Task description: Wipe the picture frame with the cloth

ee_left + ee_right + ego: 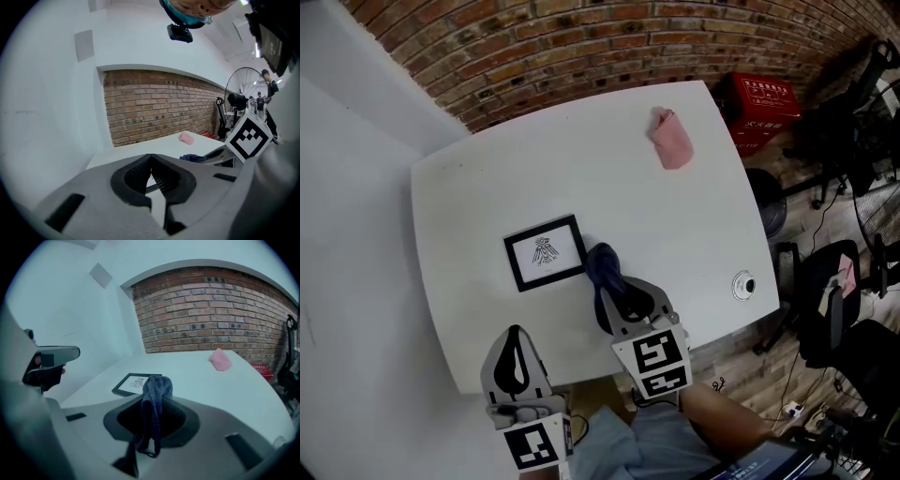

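A black picture frame [546,251] with a small drawing lies flat on the white table [675,225]; it also shows in the right gripper view as the frame [133,384]. My right gripper [602,277] is shut on a dark blue cloth [603,264], just right of the frame's edge. The cloth [153,404] bunches above the jaws and hangs down between them. My left gripper [515,340] hovers at the table's near edge, below the frame, its jaws shut with nothing between them [151,161].
A pink cloth [672,141] lies at the table's far right; it is the pink lump [220,359] in the right gripper view. A small round silver object [743,285] sits near the right edge. A red crate [766,105] and office chairs [834,291] stand beyond the table.
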Available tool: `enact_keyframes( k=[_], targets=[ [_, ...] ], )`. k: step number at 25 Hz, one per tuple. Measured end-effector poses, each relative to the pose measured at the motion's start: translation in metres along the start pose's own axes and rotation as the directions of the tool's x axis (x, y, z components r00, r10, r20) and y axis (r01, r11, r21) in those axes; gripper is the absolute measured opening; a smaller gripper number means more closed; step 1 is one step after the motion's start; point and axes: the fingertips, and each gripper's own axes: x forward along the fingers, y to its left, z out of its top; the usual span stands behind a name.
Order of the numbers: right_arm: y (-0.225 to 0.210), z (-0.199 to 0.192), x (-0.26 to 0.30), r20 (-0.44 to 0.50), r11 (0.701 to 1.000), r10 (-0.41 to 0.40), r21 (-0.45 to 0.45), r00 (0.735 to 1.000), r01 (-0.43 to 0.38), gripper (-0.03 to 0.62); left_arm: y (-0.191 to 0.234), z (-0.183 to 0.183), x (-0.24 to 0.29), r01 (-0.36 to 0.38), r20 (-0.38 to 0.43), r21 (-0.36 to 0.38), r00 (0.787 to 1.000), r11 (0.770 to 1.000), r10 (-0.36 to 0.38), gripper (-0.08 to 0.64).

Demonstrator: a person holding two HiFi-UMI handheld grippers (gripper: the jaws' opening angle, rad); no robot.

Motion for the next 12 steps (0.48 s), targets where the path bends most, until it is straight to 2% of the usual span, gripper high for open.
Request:
enact_keyframes(
  k=[3, 7, 12],
  targets=[
    [-0.008, 0.010, -0.017, 0.043, 1.000, -0.014, -0.013, 0.999, 0.015, 0.083, -0.014, 0.013, -0.005, 0.006, 0.030, -0.013, 1.000, 1.000, -0.005, 0.009],
    [-0.018, 0.032, -0.052, 0.116, 0.999, -0.028, -0.032, 0.993, 0.032, 0.083, -0.029, 0.042, -0.019, 0.005, 0.109, -0.012, 0.994, 1.000, -0.004, 0.009],
    [-0.023, 0.067, -0.109, 0.232, 0.997, -0.018, -0.066, 0.972, 0.034, 0.083, -0.050, 0.088, -0.043, -0.013, 0.202, -0.019, 0.979, 1.000, 0.017, 0.009]
  ],
)
